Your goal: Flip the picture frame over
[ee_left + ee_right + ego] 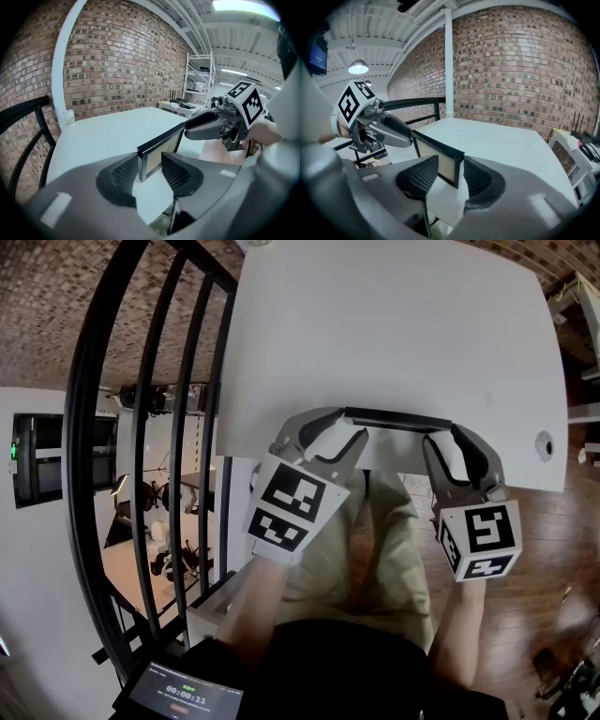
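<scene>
Picture frame [397, 418] at near table [394, 334] edge

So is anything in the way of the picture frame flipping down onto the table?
Nothing visible. The left gripper and right gripper clamp the ends of the picture frame, and the white table beyond it is bare. A small cup sits far off at the corner.

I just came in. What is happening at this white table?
A person holds a gripper in each hand, and both grip one black picture frame. The left gripper has its jaws shut on one end and the right gripper on the other. The frame is upright on its long edge at the near edge of the table, so the flip looks about half done.
</scene>
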